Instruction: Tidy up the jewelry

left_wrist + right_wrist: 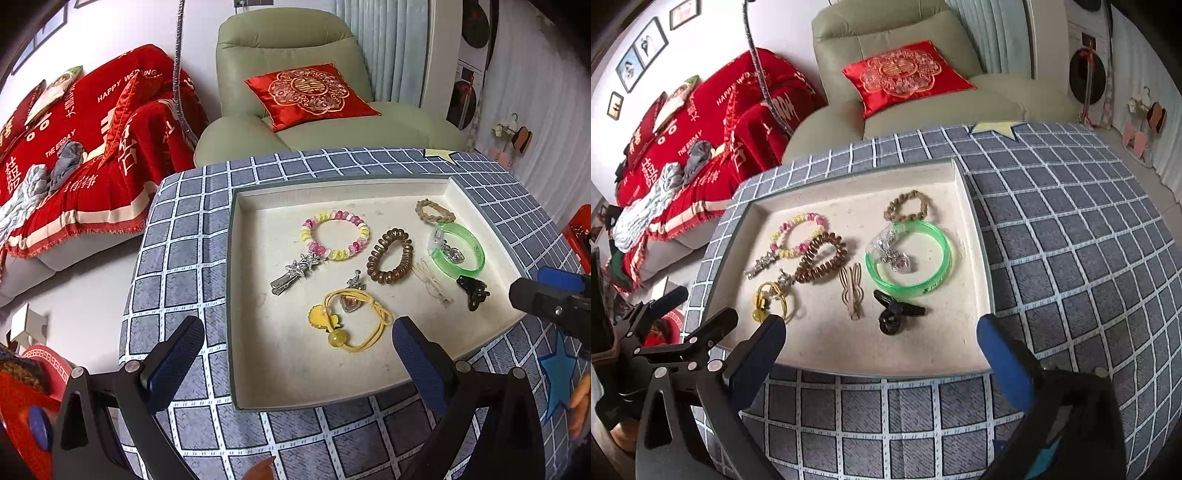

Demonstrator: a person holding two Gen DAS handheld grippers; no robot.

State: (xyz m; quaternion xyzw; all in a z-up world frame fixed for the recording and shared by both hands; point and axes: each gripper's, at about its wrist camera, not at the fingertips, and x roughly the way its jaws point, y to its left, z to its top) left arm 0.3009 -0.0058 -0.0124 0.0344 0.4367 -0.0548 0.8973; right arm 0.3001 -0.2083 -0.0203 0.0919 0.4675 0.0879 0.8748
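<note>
All the jewelry is seen laid out in the tray (236, 295) on the bench (184, 229), so little looks left, and both grippers' jaws are spread wide, nothing held.

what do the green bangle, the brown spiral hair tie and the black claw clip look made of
Green bangle: translucent glossy plastic or resin, since the tray's lining shows through it.
Brown spiral hair tie: shiny coiled plastic cord, with highlights on each loop.
Black claw clip: opaque hard plastic by its look, though its finish is hard to judge.
</note>
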